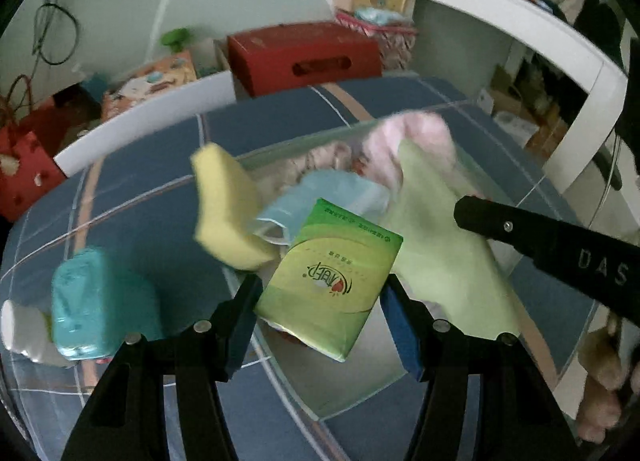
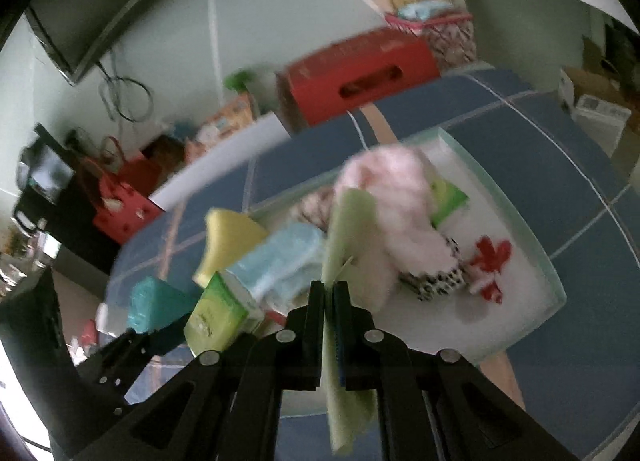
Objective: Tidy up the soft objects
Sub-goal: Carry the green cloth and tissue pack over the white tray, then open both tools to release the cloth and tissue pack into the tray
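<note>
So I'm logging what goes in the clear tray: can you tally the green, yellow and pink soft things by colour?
Green: 2, the tissue pack in the left gripper and the cloth in the right gripper
Yellow: 1, the sponge
Pink: 1, the fluffy towel
Total: 4

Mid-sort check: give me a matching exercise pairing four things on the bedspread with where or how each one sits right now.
Things:
1. green tissue pack
2. pale green cloth
3. yellow sponge
4. teal plastic packet

States:
A. pinched in the right hand-held gripper
B. outside the tray, on the blue bedspread
C. between the left hand-held gripper fingers
D. leaning at the clear tray's edge

Pairs: 1-C, 2-A, 3-D, 4-B
</note>
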### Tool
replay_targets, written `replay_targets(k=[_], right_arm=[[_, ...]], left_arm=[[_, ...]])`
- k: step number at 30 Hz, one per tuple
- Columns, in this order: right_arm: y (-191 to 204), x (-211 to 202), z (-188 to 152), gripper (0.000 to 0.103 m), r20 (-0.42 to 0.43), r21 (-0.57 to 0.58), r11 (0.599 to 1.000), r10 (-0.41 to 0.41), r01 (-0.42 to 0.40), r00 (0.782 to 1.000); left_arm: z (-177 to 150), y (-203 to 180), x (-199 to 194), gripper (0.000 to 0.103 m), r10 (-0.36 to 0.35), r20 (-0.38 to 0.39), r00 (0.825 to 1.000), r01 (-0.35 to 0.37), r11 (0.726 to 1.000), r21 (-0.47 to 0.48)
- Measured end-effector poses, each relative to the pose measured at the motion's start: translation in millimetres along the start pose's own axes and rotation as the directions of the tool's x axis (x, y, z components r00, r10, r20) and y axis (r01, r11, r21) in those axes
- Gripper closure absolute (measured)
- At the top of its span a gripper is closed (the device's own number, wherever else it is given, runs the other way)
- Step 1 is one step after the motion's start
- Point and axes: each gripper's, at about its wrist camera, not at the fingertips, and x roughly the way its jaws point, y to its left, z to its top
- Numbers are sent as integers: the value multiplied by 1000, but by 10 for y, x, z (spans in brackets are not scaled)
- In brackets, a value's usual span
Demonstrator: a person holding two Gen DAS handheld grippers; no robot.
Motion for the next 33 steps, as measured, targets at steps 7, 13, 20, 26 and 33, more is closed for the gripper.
replay_targets(k=[7,13,20,26,33], right_arm=[[-30,62,-20,86,-39,-8,1000,-17,16,999],[49,-34,-61,56,-27,-44,998,-34,33,999],[213,-31,-175,34,-48,-119,990,-76,70,996],[372,1,-298,21,-60,-174,982,-87,76,994],[494,51,-409,16,-77,-216,973,-98,79,992]], left_arm=[[-143,99,98,25,7,-69,998,-12,998,-66],[-299,279,-111,18,18,-47,999,-25,987,-157],[-534,627,-326,10,137,-42,990,-143,947,-289],[-723,875,-493,10,204,-45,978,-206,909,-363],[-862,996,-587,10,234,-62,970,-240,888,-392]])
